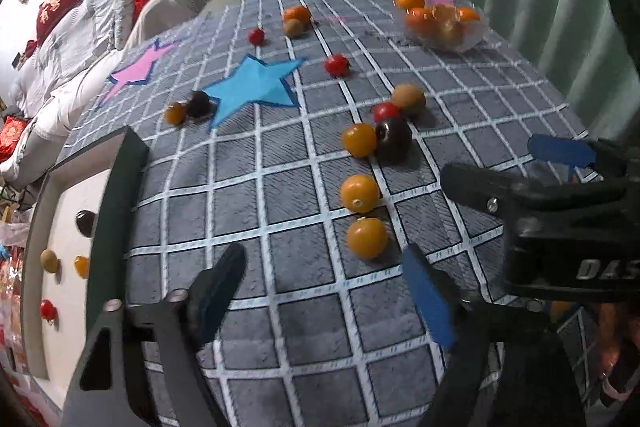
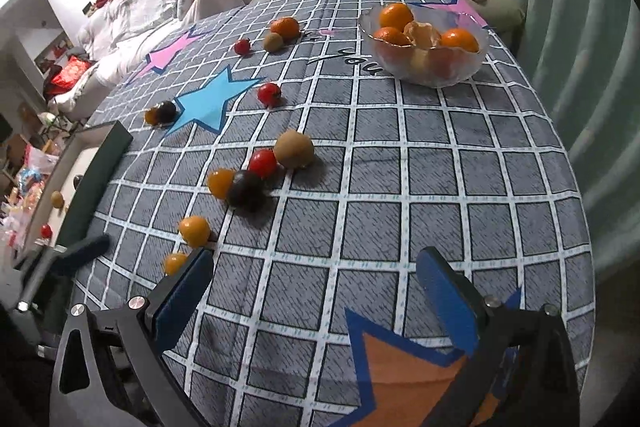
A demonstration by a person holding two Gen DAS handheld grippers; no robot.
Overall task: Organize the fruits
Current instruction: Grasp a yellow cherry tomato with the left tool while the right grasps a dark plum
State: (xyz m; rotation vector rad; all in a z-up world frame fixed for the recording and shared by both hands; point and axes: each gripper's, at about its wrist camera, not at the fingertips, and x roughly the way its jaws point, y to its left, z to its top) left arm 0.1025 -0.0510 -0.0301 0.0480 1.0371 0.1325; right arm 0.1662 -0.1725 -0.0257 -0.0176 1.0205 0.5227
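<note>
At the far left edge of the worktop (image 1: pixel 280 327), which is covered by a grey checked cloth, sits my dark-rimmed tray (image 1: pixel 116 195), and on its pale floor I see a dark plum (image 1: pixel 85 223), a tan fruit (image 1: pixel 49 260), a small orange fruit (image 1: pixel 81 266) and a red tomato (image 1: pixel 47 309), each apart from the others. My left gripper (image 1: pixel 326 291) hangs just above the cloth beside the tray with its blue pads spread wide and nothing between them. Just ahead of it lie two golden berries (image 1: pixel 367 237), one behind the other and close together. Farther on is a tight cluster: another golden berry (image 2: pixel 221 182) touching a dark plum (image 2: pixel 246 193), a red tomato (image 2: pixel 263 163) and a tan kiwi-like fruit (image 2: pixel 294 149). Beyond, a blue star (image 2: pixel 210 103) is printed on the cloth, with a small orange fruit and a dark one touching at its left point, and a lone red tomato (image 2: pixel 269 94) near its right point. Farther back are a pink star (image 2: pixel 170 53), another small tomato and a tangerine (image 2: pixel 285 27) touching a tan fruit. To the right, my right gripper (image 2: pixel 316 301) is also released, its pads wide apart over bare cloth next to an orange star (image 2: pixel 404 367). At the far right stands a clear glass bowl (image 2: pixel 432 73) holding tangerines (image 2: pixel 396 17), one partly peeled.
</note>
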